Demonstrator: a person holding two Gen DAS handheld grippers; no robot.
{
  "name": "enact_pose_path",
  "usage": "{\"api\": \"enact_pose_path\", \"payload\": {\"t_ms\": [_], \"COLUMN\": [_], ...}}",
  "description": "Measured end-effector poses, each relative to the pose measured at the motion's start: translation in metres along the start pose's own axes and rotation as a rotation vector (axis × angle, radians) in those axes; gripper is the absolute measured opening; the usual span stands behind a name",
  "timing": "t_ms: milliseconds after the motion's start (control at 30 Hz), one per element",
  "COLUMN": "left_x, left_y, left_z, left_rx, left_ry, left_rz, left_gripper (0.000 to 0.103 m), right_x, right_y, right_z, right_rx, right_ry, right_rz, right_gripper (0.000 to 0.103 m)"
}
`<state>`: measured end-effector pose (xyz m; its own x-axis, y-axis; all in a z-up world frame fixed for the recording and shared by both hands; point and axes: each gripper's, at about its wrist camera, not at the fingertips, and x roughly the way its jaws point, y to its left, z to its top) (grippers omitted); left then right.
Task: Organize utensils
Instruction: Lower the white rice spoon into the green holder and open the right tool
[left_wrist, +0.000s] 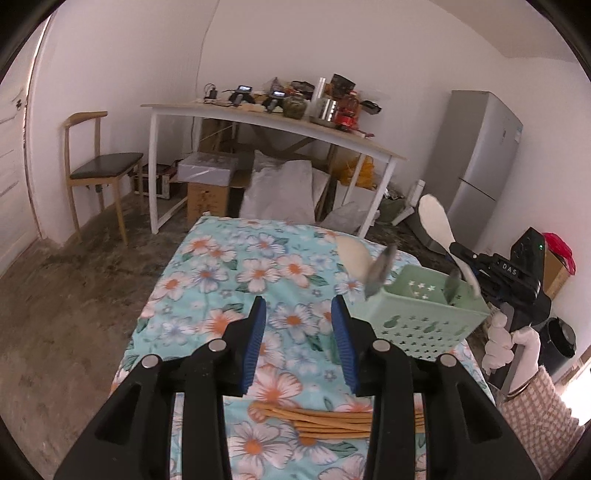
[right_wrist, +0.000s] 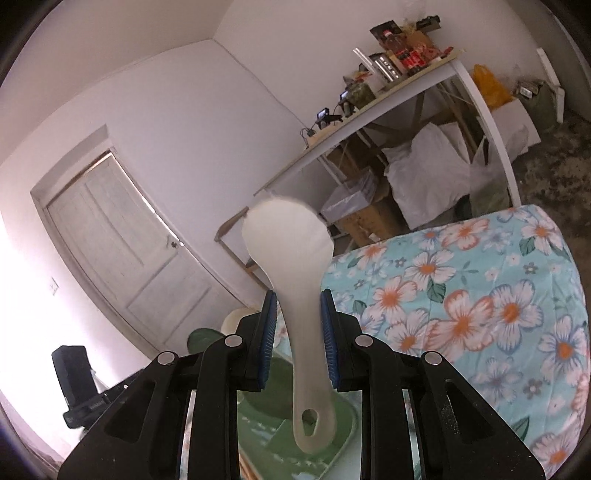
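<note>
Rice paddle (right_wrist: 291, 266), white, sits clamped by its handle in my right jaws (right_wrist: 298, 314) above the green basket (left_wrist: 424, 317); my left jaws (left_wrist: 299, 314) stand apart, empty; "DAS" marks the right gripper's body.

Your white rice paddle (right_wrist: 291, 280) is clamped by its handle, scoop end up, above the pale green basket (left_wrist: 424, 317) with star-shaped holes. The basket stands on the flowered cloth and holds a grey metal utensil (left_wrist: 380, 269), leaning. Bamboo chopsticks (left_wrist: 332, 421) lie flat in front.
</note>
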<state>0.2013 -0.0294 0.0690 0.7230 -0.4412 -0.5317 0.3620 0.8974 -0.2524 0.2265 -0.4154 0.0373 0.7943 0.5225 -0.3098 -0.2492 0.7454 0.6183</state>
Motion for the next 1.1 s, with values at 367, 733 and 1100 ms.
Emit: {"api": "enact_pose_path", "payload": {"t_ms": [367, 733, 1100], "left_x": [0.009, 0.023, 0.028], "left_y": [-0.007, -0.046, -0.019], "left_z": [0.003, 0.008, -0.011], "left_rx": [0.008, 0.079, 0.026], "left_ry": [0.014, 0.017, 0.049], "left_rz": [-0.041, -0.115, -0.086], "left_gripper": [0.035, 0.035, 0.035], "right_x": [-0.008, -0.024, -0.062], "right_y": [0.002, 0.001, -0.006], "right_z": [-0.018, -0.020, 0.014], "right_rx": [-0.078, -0.079, 0.007], "right_ry": [0.030, 0.023, 0.042], "right_rz": [-0.070, -0.089, -0.120], "right_gripper": [0.019, 0.016, 0.045]}}
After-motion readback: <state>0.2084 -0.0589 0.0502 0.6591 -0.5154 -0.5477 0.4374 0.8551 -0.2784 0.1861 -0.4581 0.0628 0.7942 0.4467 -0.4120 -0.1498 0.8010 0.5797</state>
